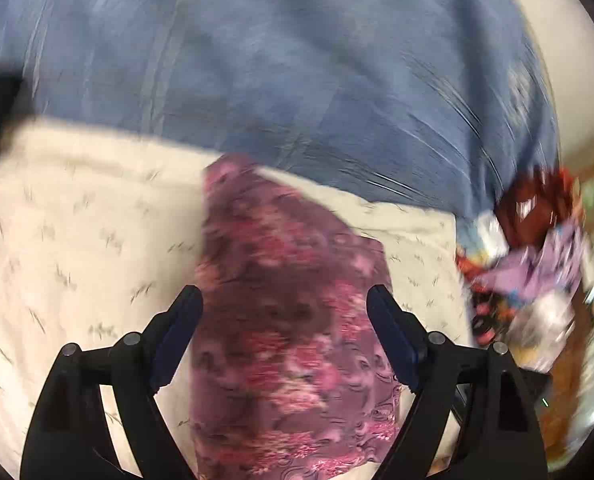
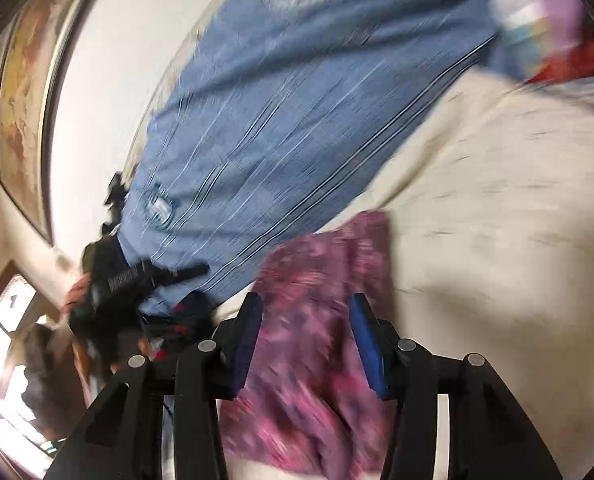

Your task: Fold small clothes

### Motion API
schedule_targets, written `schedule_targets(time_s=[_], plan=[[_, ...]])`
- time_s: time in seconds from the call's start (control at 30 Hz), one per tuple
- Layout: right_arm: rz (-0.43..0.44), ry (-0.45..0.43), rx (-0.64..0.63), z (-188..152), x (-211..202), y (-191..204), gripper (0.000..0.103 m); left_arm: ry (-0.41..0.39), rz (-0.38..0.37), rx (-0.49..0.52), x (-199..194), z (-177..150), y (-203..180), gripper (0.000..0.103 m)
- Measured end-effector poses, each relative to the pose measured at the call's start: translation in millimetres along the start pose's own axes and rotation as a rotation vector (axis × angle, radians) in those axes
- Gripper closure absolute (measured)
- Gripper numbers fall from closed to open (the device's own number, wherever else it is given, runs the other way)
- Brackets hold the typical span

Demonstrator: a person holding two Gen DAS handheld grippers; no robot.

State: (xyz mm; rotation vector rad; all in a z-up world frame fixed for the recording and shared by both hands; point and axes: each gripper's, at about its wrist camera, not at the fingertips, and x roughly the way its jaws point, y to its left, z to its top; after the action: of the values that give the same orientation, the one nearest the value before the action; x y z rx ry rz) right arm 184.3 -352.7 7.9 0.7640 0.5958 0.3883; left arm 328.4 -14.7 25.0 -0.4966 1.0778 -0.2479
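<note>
We hold the left hand-held gripper (image 1: 285, 300) above a pink-and-purple patterned garment (image 1: 293, 320). Its jaws stand wide apart and the pads press on nothing; the garment lies below the gap, flat on a cream sheet (image 1: 77, 240) printed with small grey marks. In this view the garment runs from the bottom edge up to a narrow end that reaches the edge of a blue cloth (image 1: 277, 60), which covers the surface beyond the sheet. A heap of mixed coloured clothes (image 1: 529, 248) lies to the right, near the edge of the blue cloth; blur hides its detail.

We hold the right hand-held gripper (image 2: 305, 308) over the same garment (image 2: 321, 280), seen here from another side. Its jaws are parted, less widely than the left pair, and the blue pads (image 2: 367, 344) grip nothing; the garment passes under the gap. The cream sheet (image 2: 497, 240) lies to the right of the garment and the blue cloth (image 2: 277, 100) beyond it. The other gripper (image 2: 137, 276) shows dark at the left, over the blue cloth. A framed picture (image 2: 29, 92) hangs on the wall at far left. Both views are smeared by motion blur
</note>
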Motion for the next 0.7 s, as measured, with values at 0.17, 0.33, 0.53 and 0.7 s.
schedule_targets(time_s=[0.17,0.33,0.53,0.7], plan=[[-0.123,0.208,0.033,19,83,-7,0.055,0.069,-0.037,-0.069,26,-8,33,0.019],[-0.14,0.312,-0.008,25,121,-4,0.096,0.084,-0.097,-0.061,38,-12,29,0.02],[-0.193,0.226,-0.193,48,111,18,0.097,0.028,-0.019,-0.032,49,-7,22,0.02],[-0.322,0.319,-0.231,37,133,-6,0.095,0.078,0.019,-0.027,58,-19,23,0.024]])
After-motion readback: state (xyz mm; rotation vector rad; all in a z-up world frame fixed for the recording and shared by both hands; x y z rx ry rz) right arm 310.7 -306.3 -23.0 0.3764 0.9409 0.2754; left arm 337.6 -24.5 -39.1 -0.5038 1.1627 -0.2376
